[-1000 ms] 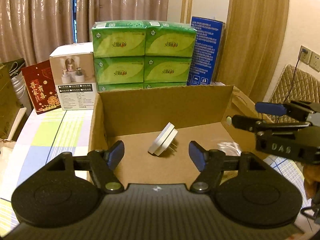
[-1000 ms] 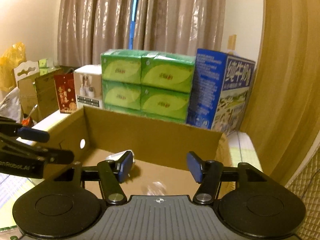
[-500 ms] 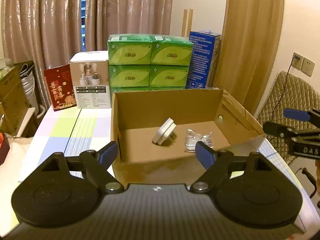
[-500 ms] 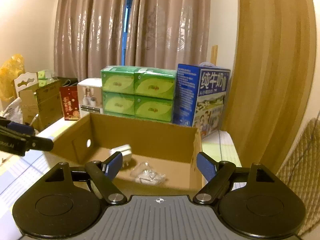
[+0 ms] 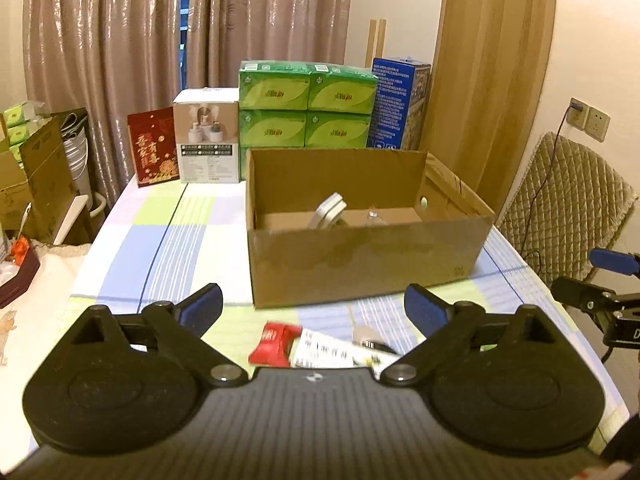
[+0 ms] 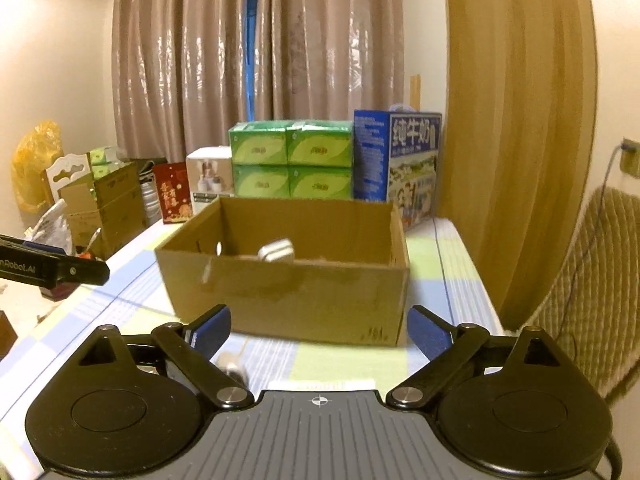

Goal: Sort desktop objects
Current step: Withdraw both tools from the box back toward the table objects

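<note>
Brown curtains back a checked table (image 5: 168,240) carrying an open cardboard box (image 5: 360,256). Only the left view shows a red-and-white tube (image 5: 316,346) lying crosswise before the box, red end pointing left. Inside the box, a white adapter (image 5: 326,216) leans on edge. Both cameras sat closer a second ago. The left hand-held gripper (image 5: 314,310) and right hand-held gripper (image 6: 320,330) gape wide, empty.
</note>
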A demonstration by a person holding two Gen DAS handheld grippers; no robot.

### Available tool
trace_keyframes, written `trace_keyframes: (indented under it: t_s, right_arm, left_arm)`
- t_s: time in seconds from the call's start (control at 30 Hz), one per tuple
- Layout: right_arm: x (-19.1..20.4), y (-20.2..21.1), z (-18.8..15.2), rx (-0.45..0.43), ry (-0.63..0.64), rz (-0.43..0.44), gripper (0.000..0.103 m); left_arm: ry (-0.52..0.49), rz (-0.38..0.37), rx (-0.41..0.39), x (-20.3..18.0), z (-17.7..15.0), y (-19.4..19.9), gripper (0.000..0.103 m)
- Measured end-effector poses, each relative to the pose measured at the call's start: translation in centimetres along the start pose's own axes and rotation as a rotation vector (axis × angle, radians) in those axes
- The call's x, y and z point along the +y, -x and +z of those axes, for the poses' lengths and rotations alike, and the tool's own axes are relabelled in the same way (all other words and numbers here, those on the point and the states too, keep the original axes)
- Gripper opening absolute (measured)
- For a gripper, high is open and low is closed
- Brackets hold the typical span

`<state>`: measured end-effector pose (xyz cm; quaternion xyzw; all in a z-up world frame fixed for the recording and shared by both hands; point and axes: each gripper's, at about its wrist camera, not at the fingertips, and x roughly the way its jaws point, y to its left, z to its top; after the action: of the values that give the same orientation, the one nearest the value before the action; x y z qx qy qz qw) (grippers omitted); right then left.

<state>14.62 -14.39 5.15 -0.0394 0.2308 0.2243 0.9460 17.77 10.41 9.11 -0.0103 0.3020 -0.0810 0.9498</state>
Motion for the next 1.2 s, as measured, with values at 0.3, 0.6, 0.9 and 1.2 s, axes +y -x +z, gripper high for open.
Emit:
trace_keyframes:
  t_s: [0.3,0.6,0.9,1.2]
  right_arm:
    - [0.0,4.0,-4.4,0.040,-0.066,-0.021,0.097]
    - [0.0,4.4,-7.9,0.065,-0.132,-0.019,0.098]
    - [-0.6,2.7,-10.6,0.137,-0.105,-0.023,0.098]
    - [-0.4,0.7,-12.4,0.216,-0.046,-0.009,0.097]
  left_arm:
    - [-0.012,0.000,0.020,-0.4,-4.8,3.0,0.101]
    - [-0.012,-0.047,0.060,-1.7,-8.4,3.7,0.101]
    - [-0.091,-0.101,0.095,-3.6,-10.4,2.5,0.101]
    - [-0.218,-0.171,0.103,-5.7,-10.5,-0.6,0.101]
